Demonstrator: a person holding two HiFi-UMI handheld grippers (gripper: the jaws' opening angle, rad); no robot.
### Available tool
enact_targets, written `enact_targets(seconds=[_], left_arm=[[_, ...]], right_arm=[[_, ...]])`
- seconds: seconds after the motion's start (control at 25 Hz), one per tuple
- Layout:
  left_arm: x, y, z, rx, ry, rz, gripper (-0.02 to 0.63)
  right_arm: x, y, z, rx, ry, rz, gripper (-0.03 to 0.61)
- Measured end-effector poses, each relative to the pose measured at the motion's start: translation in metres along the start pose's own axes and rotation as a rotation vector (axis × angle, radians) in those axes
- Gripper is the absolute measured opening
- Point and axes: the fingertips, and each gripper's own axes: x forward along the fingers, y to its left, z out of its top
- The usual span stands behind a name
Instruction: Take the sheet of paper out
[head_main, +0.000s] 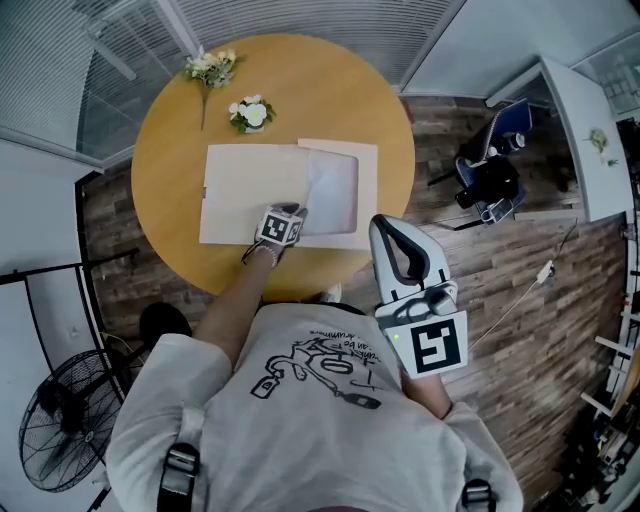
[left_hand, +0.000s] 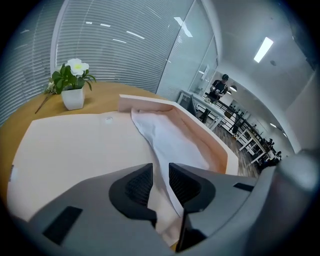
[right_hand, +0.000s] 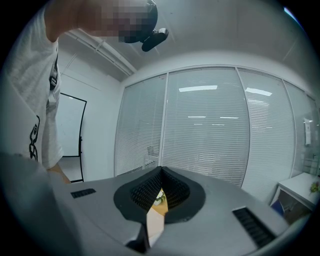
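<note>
Left claw (left_hand: 161, 174) open, at paper sheet (left_hand: 172, 142)

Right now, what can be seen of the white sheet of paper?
The white sheet is thin, softly creased paper, lying mostly flat inside the opened end of the beige envelope on the round wooden table. One long edge lifts in a loose curl. Its near corner runs into the gap between the left gripper's fingers, which stand apart and do not seem to press it.
</note>
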Motion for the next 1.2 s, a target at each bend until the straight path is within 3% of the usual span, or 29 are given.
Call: enact_targets(seconds=[0.52, 0.96, 1.2], left_arm=[[0.022, -0.008, 0.002, 0.006, 0.061, -0.038, 0.124], [0.036, -0.005, 0.000, 0.017, 0.111, -0.014, 0.123], [0.034, 0.002, 0.003, 0.024, 0.114, -0.002, 0.078]], right_arm=[[-0.001, -0.001, -0.006, 0.006, 0.013, -0.015, 0.008], [-0.004, -0.009, -0.015, 0.012, 0.038, -0.038, 0.008], [0.001, -0.010, -0.015, 0.017, 0.045, -0.043, 0.008]])
